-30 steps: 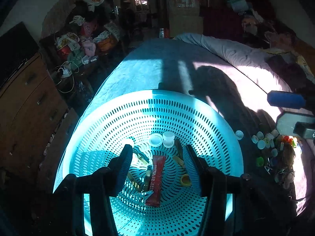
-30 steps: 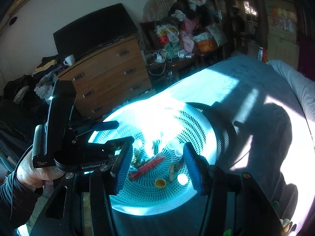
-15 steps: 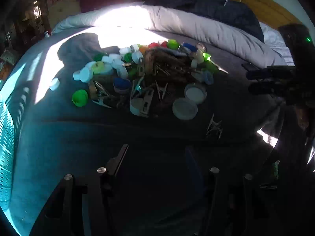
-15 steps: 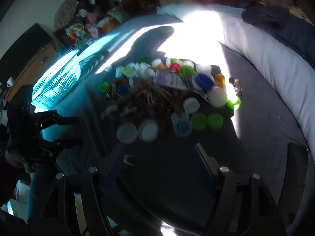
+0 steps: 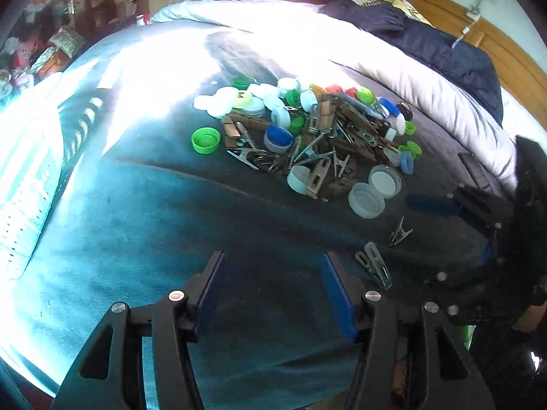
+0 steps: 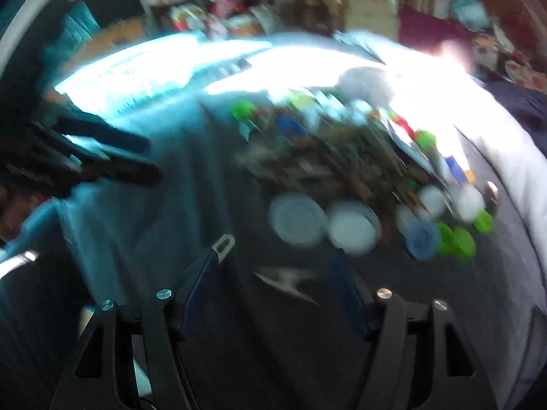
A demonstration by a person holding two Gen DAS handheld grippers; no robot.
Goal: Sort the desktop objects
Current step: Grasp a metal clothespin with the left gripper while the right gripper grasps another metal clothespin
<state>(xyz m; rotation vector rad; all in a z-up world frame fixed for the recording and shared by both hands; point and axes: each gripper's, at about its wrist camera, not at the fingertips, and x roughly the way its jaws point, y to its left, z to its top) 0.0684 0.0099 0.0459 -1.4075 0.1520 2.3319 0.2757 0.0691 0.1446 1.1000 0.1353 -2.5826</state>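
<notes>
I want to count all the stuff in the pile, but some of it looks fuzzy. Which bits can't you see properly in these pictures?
- Right wrist view: motion blur smears the heap of plastic bottle caps and wooden clothespins; no counting there.
- Left wrist view: the same heap is sharp, but pegs cover the caps underneath.
- Left wrist view: the perforated turquoise plastic basket is cut off by the left edge and washed out by sun glare.
- Left wrist view: the right gripper is dark and in shadow.

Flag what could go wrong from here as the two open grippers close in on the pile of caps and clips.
1. The clothespins and metal clips in the pile lie tangled, so one grab may drag several.
2. The right gripper view is blurred by motion, so it could sweep the white lids aside.
3. A loose metal clip lies flat beside the left gripper, likely hard to pinch off the blanket.
</notes>
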